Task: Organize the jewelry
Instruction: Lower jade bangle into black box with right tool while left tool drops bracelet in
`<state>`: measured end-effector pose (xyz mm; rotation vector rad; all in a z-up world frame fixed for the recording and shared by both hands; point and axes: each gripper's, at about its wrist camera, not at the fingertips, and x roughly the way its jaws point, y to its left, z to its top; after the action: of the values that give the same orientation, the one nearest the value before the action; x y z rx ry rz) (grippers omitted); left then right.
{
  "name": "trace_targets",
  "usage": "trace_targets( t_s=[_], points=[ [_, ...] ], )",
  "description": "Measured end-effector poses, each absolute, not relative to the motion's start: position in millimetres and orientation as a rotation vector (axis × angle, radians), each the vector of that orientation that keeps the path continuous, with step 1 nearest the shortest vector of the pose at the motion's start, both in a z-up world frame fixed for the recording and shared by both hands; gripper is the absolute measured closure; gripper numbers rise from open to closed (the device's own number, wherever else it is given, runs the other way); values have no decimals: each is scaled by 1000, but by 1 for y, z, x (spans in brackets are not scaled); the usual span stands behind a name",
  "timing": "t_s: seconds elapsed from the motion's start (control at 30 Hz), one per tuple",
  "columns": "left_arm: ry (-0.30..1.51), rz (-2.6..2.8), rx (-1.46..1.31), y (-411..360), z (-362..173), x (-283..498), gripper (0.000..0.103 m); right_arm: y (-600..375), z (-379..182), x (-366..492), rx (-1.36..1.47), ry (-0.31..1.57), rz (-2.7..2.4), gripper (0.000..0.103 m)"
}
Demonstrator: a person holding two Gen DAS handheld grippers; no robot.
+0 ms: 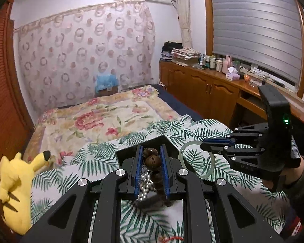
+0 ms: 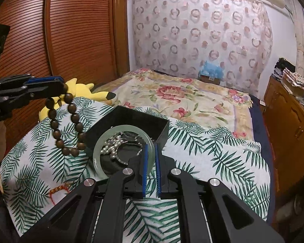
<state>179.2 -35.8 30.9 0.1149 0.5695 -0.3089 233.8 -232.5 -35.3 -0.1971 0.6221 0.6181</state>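
Holding two pieces in the air at once, the person looks to be midway through the sorting. The left claw [image 2: 59,90] is closed on a wooden bead bracelet [image 2: 67,125], which hangs free in a loop above the leaf-print blanket [image 2: 212,158], just left of the black box [image 2: 131,119]. The right claw [image 2: 151,158] is clamped on the rim of a pale green bangle [image 2: 97,156], held over the near edge of the box.

Inside the box a pearl strand [image 2: 111,147] and some darker chain already lie in a heap, so at least part of the jewelry seems to be put away. What appears left is to lower the bangle and the beads into the box. A thin red cord bracelet [image 2: 57,190] lies loose on the blanket near the front, well apart from the box, and probably needs collecting too. A yellow plush toy [image 1: 16,182] sits at the bed's left edge, out of the way.
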Motion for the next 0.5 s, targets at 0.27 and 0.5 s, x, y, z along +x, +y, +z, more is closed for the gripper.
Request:
trace_targets(
  t_s=[0.27,0.5],
  points=[
    [590,-338,102,-45,22,207,87,-234,-36,245,-203,625,605,95],
    [646,-288,107,-37,-1,219,68,-230,-38,251,-208,629,615,95]
  ],
)
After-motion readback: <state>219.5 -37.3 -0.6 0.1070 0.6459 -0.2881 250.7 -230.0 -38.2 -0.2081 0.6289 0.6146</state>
